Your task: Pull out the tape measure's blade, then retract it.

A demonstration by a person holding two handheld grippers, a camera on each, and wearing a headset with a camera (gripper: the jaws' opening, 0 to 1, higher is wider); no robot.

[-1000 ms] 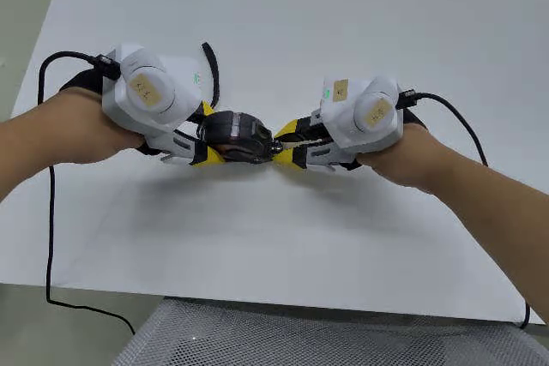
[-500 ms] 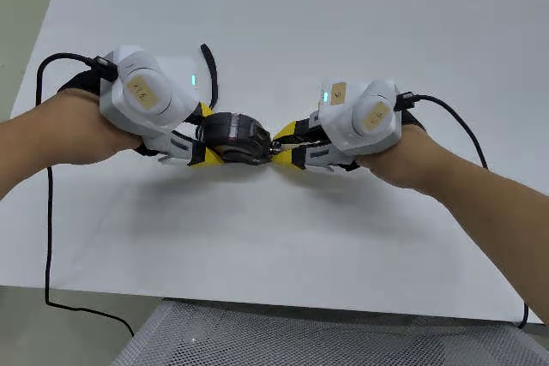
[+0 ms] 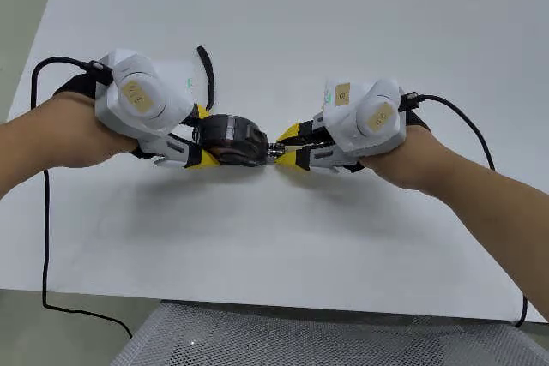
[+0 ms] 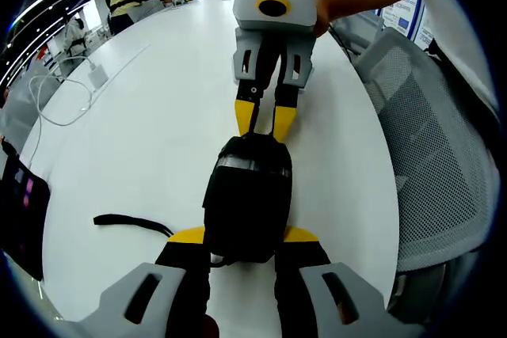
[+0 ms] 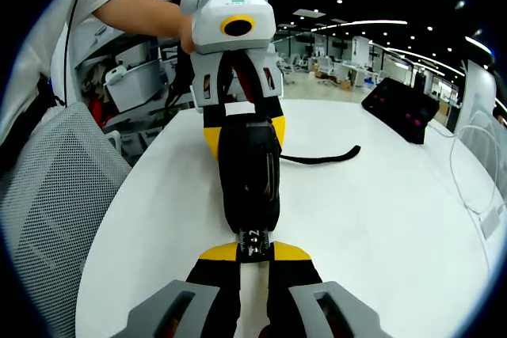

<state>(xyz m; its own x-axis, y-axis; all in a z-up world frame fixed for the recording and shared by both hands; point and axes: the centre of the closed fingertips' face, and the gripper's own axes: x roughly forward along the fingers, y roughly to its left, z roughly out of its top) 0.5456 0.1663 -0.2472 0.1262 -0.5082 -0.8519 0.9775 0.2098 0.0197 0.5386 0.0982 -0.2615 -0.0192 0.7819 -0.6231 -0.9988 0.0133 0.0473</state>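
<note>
Grippers easing a touch apart now, left gripper [image 3: 204,135] clamped around the tape measure [image 3: 236,139] over the white table [image 3: 343,32], right gripper [image 3: 288,148] pinching the blade tip [image 5: 253,240], barely drawn out

tape measure [image 3: 230,139] btwn L gripper [image 3: 204,135], R gripper [image 3: 286,148]

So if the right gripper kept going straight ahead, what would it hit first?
The right gripper, shut on the blade tip, would probably meet the tape measure case almost at once; the left gripper holds it from behind.
</note>
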